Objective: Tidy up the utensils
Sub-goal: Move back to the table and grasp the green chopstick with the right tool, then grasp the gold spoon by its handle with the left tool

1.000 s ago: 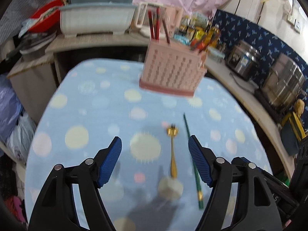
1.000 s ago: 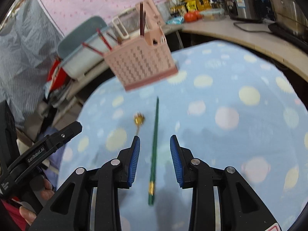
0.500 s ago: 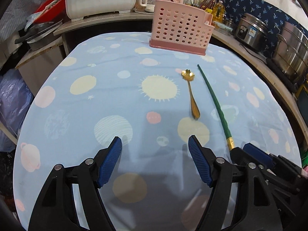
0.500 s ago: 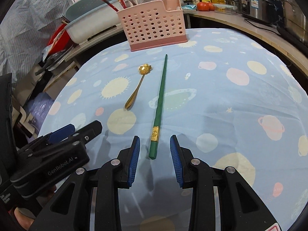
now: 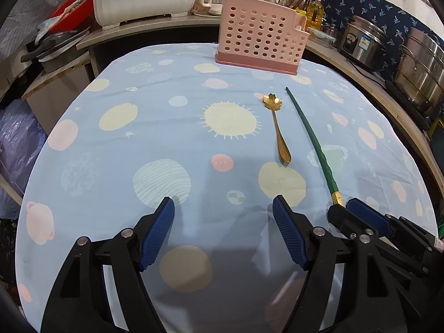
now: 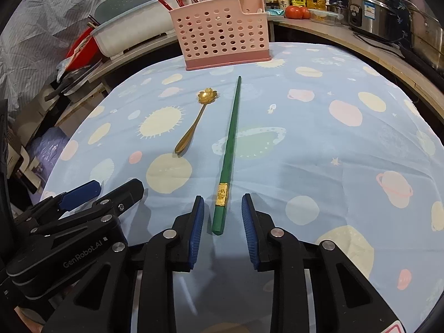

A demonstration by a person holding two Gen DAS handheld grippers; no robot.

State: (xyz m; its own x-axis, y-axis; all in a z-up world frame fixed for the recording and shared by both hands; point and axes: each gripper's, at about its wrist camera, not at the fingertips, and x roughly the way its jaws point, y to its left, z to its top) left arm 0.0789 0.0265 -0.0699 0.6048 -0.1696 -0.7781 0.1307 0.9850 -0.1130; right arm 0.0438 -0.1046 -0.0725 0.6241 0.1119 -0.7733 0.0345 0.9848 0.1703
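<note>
Left gripper (image 5: 223,212): fingers spread wide, nothing between, over blue tabletop (image 5: 166,88). Gold spoon (image 6: 194,122) left of green chopstick (image 6: 229,149), both flat. Pink holder (image 6: 222,33) behind. Right gripper (image 6: 222,211): fingers just been closing, straddling chopstick end, pads apart from it.

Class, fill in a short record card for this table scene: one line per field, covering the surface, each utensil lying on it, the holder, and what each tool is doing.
surface: table under a blue planet-print cloth
spoon: gold spoon, flat on the cloth, left of the chopstick, bowl toward the holder
chopstick: green chopstick, flat, thin tip toward the holder
holder: pink perforated holder, upright at the far edge
right tool: right tool jaws just closing, straddling the chopstick's thick end, pads not touching it
left tool: left tool open, over bare cloth
</note>
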